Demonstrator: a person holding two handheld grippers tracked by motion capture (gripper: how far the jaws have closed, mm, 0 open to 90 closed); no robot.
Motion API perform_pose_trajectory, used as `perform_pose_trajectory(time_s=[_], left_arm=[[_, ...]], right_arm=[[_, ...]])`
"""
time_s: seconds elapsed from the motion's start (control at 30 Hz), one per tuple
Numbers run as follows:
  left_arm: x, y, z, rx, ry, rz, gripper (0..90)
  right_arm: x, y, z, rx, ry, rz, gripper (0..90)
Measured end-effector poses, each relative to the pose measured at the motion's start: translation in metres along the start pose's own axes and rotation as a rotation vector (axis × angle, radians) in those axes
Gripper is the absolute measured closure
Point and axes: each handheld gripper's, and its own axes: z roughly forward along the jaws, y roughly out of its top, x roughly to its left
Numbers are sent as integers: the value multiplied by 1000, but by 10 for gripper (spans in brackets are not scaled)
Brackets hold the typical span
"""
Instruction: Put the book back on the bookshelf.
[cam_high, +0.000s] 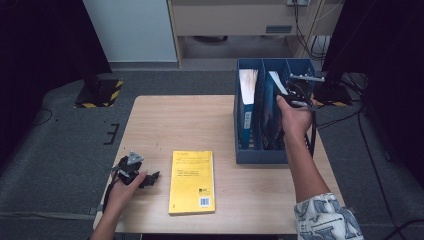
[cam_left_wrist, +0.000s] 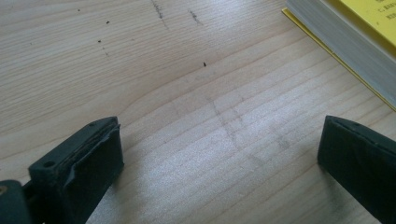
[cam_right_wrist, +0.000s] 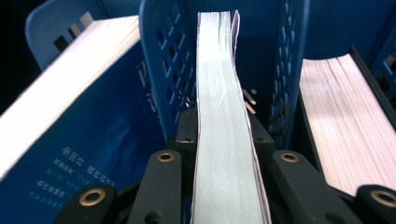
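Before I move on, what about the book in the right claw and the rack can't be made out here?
- Held book, right gripper view: only its page edge shows, so cover and title are hidden.
- Right claw, high view: the hand covers its grip.
- Blue rack, high view: the compartment floors are hidden by the walls and books.
- Yellow book, left gripper view: cut off by the frame edge.

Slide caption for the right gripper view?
Right gripper shut on a thin book in the blue plastic file rack.
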Motion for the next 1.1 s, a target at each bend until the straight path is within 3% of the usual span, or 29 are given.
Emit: perform_pose_trajectory(time_s=[0.2,0.4,0.7,1.1], left_arm=[[0,0,0,0,0,0,0],[0,0,0,0,0,0,0],[0,0,0,-1,0,1,0],[0,0,0,1,-1,4,0]], right_arm=[[3,-2,1,-2,2,-13,730],[8,-4,0,38,16,-17,723],[4,-4,-4,66,33,7,707],[5,-4,-5,72,52,3,683]])
